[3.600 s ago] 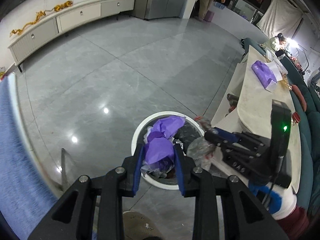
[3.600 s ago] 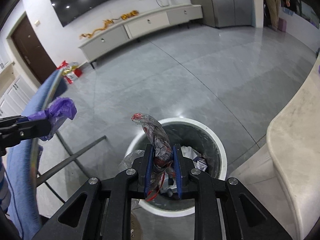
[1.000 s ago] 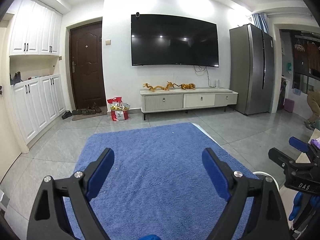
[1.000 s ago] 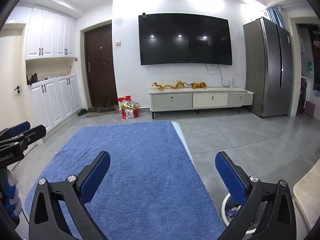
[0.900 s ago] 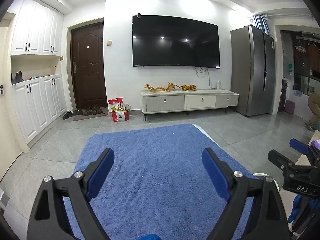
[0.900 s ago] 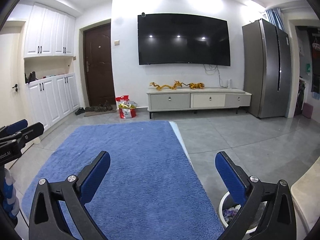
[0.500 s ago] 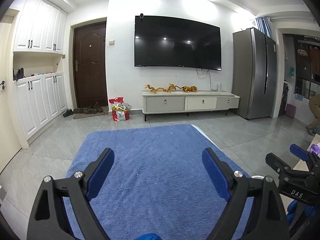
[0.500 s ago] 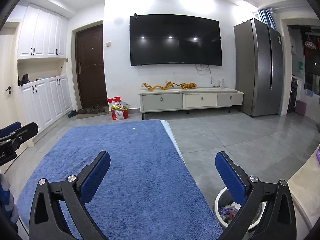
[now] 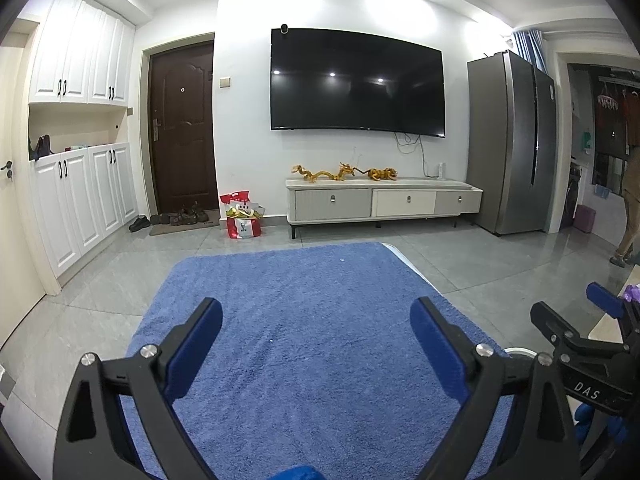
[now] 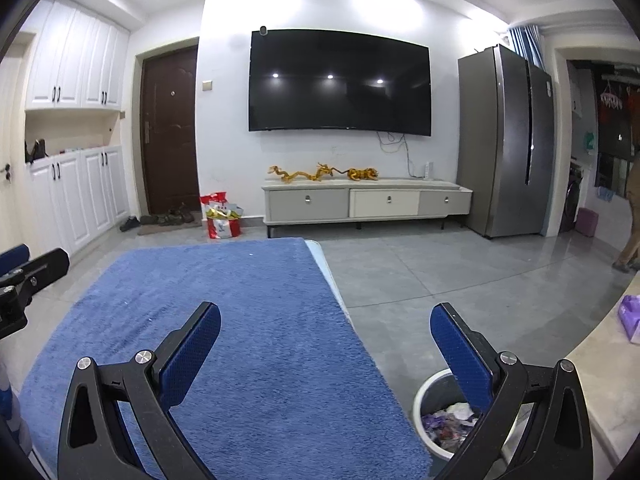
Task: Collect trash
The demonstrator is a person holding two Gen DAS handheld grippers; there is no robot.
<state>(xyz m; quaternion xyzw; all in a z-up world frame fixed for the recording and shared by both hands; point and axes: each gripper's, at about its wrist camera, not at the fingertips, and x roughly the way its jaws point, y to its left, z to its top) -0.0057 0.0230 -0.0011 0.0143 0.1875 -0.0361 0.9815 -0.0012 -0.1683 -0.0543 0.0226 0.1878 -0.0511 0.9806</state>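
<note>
Blue cloth: a soft blue towel-like cloth (image 9: 312, 320) is spread over the near surface below both grippers; no trash is seen on it.
Trash: crumpled wrappers and scraps (image 10: 450, 426), purple, white and clear, are seen low in the bin.
Bin: a round white-rimmed bin (image 10: 420, 400) stands on the grey floor at the near right, just beside the right edge of the cloth.
Handling: the scraps are judged light, soft and crushable, the film pieces probably slippery; a loose piece would best be pinched across a bunched fold, not at a thin edge.
Left gripper: the left gripper (image 9: 316, 344) is held over the cloth, tilted slightly down; its jaws are opening, already wide apart, with nothing between them.
Right gripper: the right gripper (image 10: 326, 348) is held to the right of the left one, spanning the cloth edge and the bin, tilted slightly down; its jaws are spread wide and empty.
Purple pack: a purple pack (image 10: 630, 318) lies on the pale counter at the far right.
Progress: collection is judged largely done, as no loose trash is in view.
</note>
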